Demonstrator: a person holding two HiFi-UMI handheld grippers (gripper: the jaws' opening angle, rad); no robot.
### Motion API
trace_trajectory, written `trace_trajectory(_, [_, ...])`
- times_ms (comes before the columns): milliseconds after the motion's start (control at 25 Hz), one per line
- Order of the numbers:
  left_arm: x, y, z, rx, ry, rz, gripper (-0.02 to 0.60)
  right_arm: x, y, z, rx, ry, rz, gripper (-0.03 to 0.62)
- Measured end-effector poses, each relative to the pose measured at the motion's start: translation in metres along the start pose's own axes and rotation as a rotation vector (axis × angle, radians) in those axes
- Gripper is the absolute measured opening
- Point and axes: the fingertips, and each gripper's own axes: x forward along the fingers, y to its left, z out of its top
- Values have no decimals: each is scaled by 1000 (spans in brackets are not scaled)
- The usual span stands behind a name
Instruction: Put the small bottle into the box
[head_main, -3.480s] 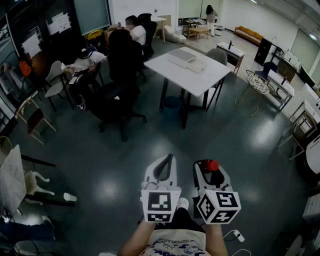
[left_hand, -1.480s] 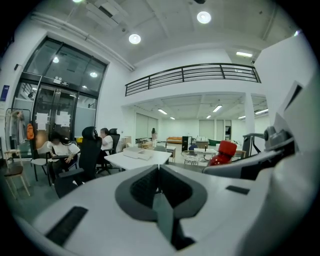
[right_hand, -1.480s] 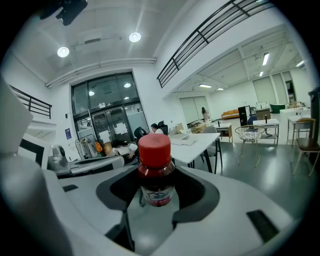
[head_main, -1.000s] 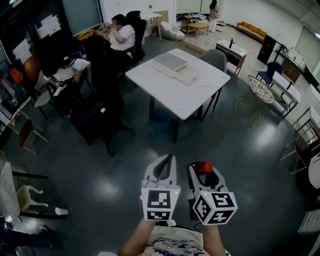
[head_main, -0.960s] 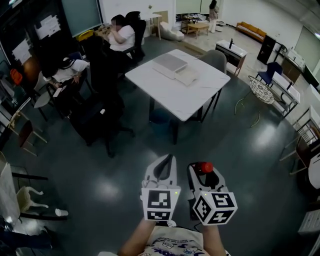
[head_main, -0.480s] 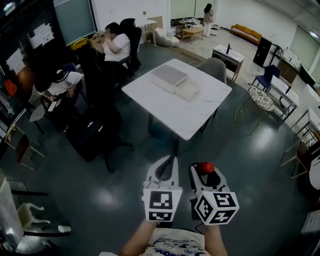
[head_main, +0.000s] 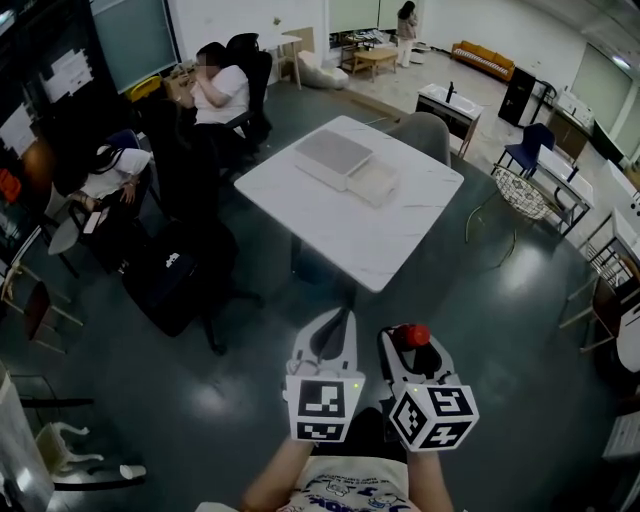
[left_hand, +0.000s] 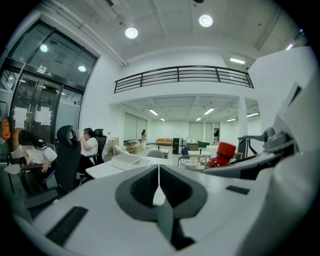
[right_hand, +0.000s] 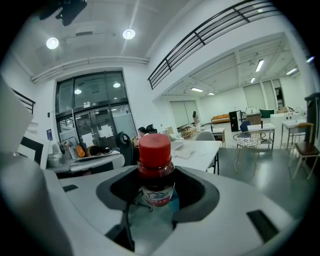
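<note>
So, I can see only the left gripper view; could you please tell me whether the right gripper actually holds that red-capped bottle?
Observer: Yes. The right gripper view shows the right gripper shut on the small red-capped bottle, which stands upright.
Operator: Thank you. Is the box open?
Observer: The head view looks down on the white table: the shallow white box is open on top, beside a larger flat grey box.

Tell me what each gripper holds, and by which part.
The right gripper holds the small bottle by its body, below the red cap. The left gripper is shut on nothing.
</note>
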Motion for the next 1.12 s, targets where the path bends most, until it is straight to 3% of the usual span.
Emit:
trace_trajectory(360, [33, 6, -5, -24, 28, -8, 20, 26, -17, 4, 3, 29, -15, 229])
trace_trajectory(1120, [160, 43, 25, -27, 28, 72, 20, 146, -70, 64, -18, 42, 71, 229])
